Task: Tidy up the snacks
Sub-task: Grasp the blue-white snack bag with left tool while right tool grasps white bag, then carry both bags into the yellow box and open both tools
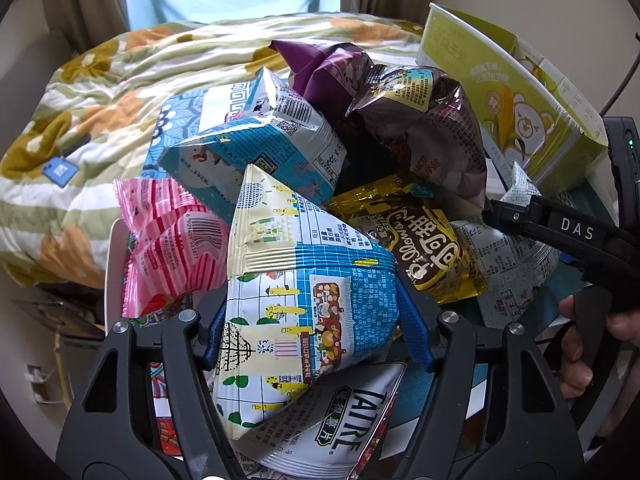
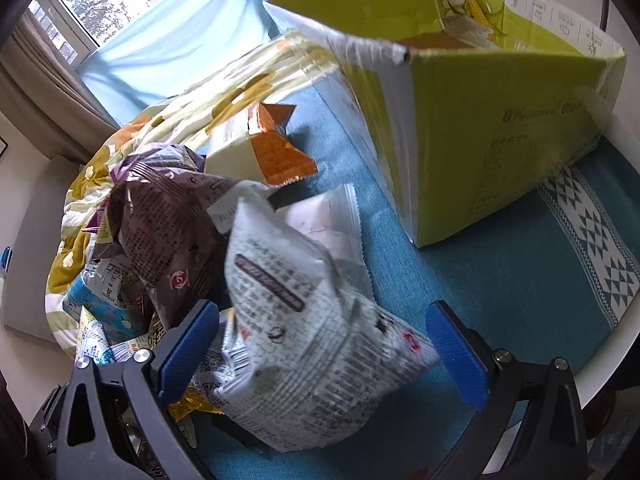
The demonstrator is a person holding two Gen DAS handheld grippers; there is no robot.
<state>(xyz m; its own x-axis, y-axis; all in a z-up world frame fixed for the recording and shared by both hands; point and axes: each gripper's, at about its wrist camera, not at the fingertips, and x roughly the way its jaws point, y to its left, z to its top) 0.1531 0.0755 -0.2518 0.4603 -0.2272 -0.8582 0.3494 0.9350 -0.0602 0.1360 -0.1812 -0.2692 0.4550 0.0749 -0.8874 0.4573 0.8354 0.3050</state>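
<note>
two blue pads of the left tongs (image 1: 316, 332) clamp a blue-and-cream bag (image 1: 304, 300) atop the snack heap, hiding its lower corners. right tongs (image 2: 324, 344) stand apart around a blurred white bag (image 2: 312, 340), no pad clearly touching. beyond, on blue cloth (image 2: 500, 280), the green box (image 2: 492, 152) lies tipped, its contents mostly unseen.
</note>
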